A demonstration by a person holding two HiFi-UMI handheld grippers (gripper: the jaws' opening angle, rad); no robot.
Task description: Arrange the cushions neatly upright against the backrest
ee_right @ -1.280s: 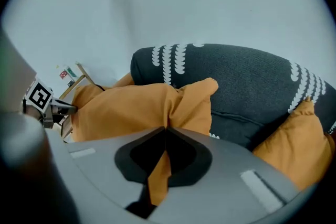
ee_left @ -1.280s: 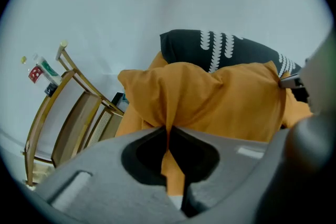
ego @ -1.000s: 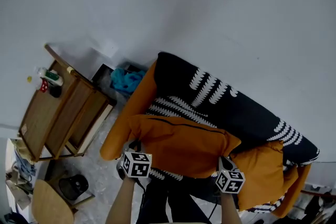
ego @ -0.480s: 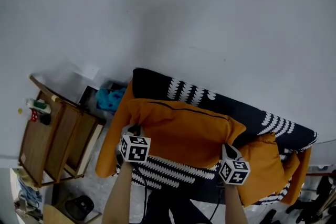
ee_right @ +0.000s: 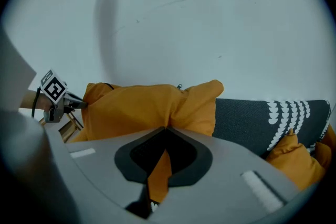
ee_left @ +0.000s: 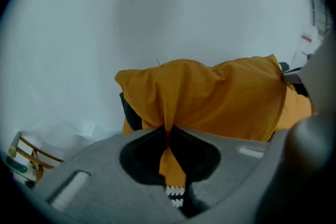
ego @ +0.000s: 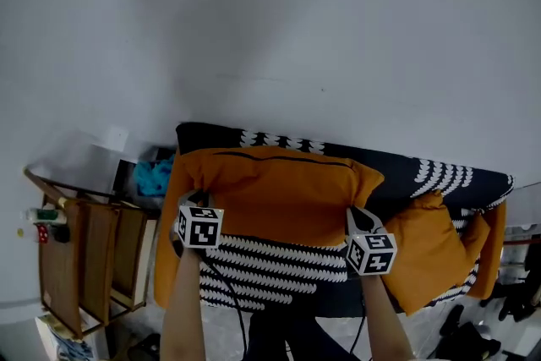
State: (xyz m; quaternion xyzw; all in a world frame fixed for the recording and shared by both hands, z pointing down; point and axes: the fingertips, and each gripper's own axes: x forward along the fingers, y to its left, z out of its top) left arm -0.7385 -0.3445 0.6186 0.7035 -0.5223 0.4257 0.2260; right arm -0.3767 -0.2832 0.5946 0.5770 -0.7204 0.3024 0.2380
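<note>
A large orange cushion (ego: 270, 194) hangs stretched between my two grippers, in front of the left part of the sofa's dark backrest (ego: 397, 173) with its white pattern. My left gripper (ego: 190, 202) is shut on the cushion's lower left corner. In the left gripper view a fold of the cushion (ee_left: 210, 102) runs down between the jaws of that gripper (ee_left: 168, 131). My right gripper (ego: 353, 217) is shut on the lower right corner, and the cushion's (ee_right: 142, 107) fabric is pinched in it (ee_right: 167, 128). A second orange cushion (ego: 423, 249) lies slumped on the seat at the right.
The seat (ego: 270, 266) carries white stripes, and an orange armrest (ego: 165, 258) closes its left end. A wooden side table (ego: 76, 258) stands to the left. A blue cloth (ego: 152, 177) lies between the table and the sofa. A white wall (ego: 270, 30) rises behind.
Both grippers have carried the large cushion away from me to the backrest, and it now covers the backrest's left part. The head view has swung so the sofa lies level across the picture.
</note>
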